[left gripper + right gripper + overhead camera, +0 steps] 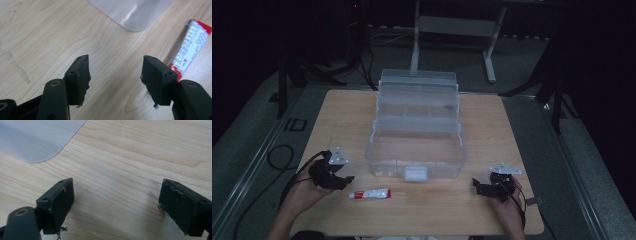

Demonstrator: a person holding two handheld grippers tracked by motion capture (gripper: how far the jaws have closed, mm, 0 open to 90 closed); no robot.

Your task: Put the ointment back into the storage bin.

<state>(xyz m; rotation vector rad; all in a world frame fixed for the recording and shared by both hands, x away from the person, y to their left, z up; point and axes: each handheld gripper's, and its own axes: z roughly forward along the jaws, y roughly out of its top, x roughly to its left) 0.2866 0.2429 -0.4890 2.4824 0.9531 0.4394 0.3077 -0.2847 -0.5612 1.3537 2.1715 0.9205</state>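
Black tongs, frayed rubber pads

The pale wooden surface looks matt and grained; the clear plastic box is glossy; the red-and-white tube shines; the jaws' black pads look matt and frayed.

A wooden table with grey desk legs behind.

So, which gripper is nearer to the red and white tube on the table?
Left. The left gripper sits just beside the tube, jaws open. The right gripper is far off on the tube's other side, past the clear box.
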